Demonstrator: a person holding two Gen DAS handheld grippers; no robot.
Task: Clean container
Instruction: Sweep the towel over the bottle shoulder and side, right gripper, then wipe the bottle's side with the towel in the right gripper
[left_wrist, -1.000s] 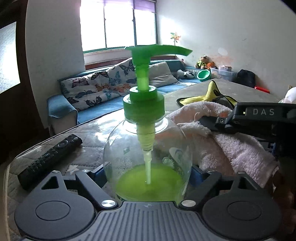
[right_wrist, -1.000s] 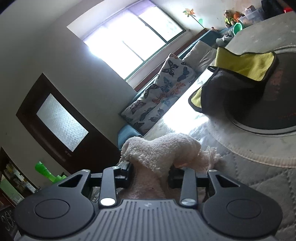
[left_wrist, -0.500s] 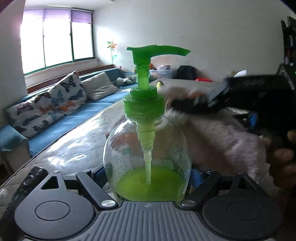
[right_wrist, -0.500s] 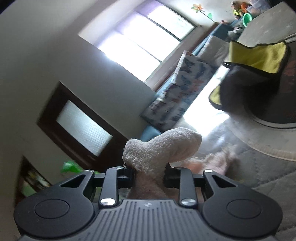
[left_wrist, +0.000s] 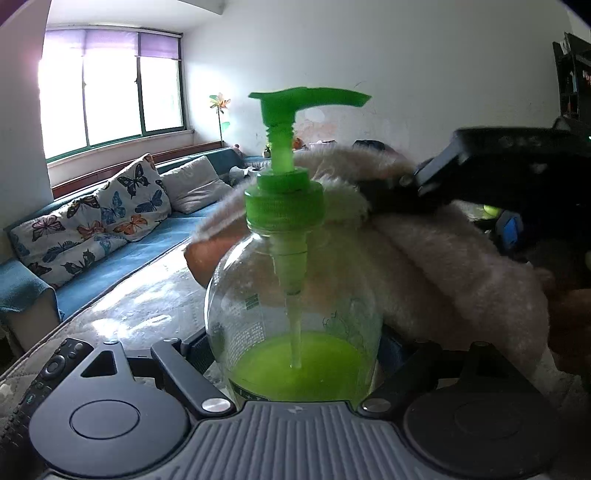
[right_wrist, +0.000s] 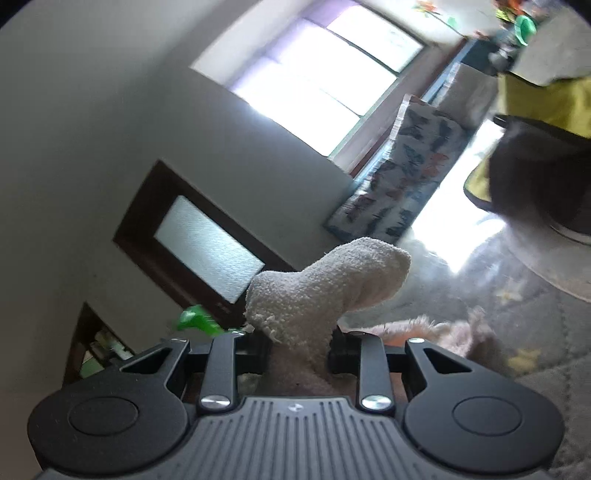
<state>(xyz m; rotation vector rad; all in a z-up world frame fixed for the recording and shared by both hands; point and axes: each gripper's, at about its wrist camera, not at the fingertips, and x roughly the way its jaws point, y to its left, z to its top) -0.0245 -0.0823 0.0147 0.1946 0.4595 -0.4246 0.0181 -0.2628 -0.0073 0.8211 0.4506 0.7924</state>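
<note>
Fingers of the left gripper (left_wrist: 295, 363) clamp the pump bottle (left_wrist: 293, 314) upright while the right gripper (right_wrist: 299, 349), pinching the towel (right_wrist: 325, 291), wipes its far side; next, the wipe should cover the remaining glass.

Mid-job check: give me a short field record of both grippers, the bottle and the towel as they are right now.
left gripper: shut on pump bottle, held upright
bottle contents: green liquid, low in the clear body
pump head: green, up, nozzle pointing right
right gripper: shut on towel
towel position: bunched behind the bottle's neck and right shoulder in the left wrist view; contact unclear
remote control: on the quilted table, left of the bottle
</note>
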